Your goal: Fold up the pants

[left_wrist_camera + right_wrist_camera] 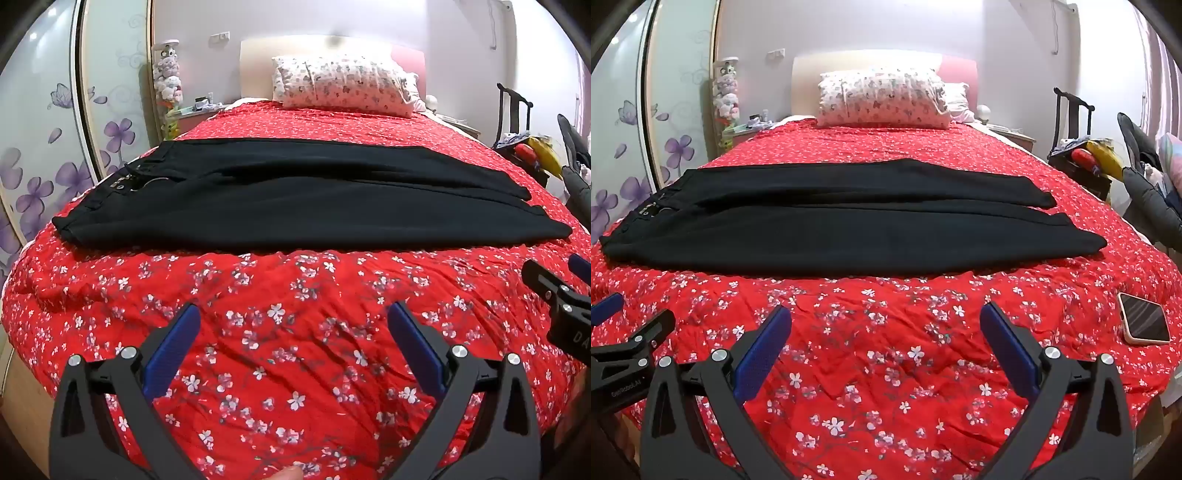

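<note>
One pair of black pants point(295, 199) lies flat across the middle of the bed, waistband toward the left edge, both leg hems toward the right, the two legs side by side and slightly apart at the hems. One red floral bedspread point(295, 332) covers the bed. One patterned pillow point(343, 83) sits at the headboard. One phone point(1145, 323) lies face up on the bedspread near the right edge, well apart from the pants.

Two grippers are present. The left gripper point(294, 321) and the right gripper point(885, 321) both hover over bare bedspread short of the pants, jaws spread wide, nothing between them.

A wardrobe with purple flowers point(44, 147) flanks the left edge; a cluttered chair point(1075, 147) stands off the right. Open bedspread separates grippers and pants.
</note>
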Demonstrator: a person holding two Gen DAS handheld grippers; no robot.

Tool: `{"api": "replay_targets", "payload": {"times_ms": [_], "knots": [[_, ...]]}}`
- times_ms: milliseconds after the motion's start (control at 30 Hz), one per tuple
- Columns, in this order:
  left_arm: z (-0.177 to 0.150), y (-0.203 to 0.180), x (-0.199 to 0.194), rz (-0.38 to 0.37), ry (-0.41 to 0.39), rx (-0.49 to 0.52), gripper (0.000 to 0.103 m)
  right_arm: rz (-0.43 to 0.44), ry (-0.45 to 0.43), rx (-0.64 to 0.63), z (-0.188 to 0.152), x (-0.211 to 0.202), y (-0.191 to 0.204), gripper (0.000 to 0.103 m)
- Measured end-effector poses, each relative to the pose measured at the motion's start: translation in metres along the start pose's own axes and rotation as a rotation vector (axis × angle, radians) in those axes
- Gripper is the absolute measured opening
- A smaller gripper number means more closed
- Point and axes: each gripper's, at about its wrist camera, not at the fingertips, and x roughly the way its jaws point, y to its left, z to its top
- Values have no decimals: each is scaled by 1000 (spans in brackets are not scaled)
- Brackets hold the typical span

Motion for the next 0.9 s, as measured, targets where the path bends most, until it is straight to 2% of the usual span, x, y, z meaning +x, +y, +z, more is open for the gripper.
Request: {"api": "replay_targets", "payload": {"times_ms": [900], "knots": [[0,0,0,-3,4,-4,101,-1,2,3,0,0,-2,102]]}}
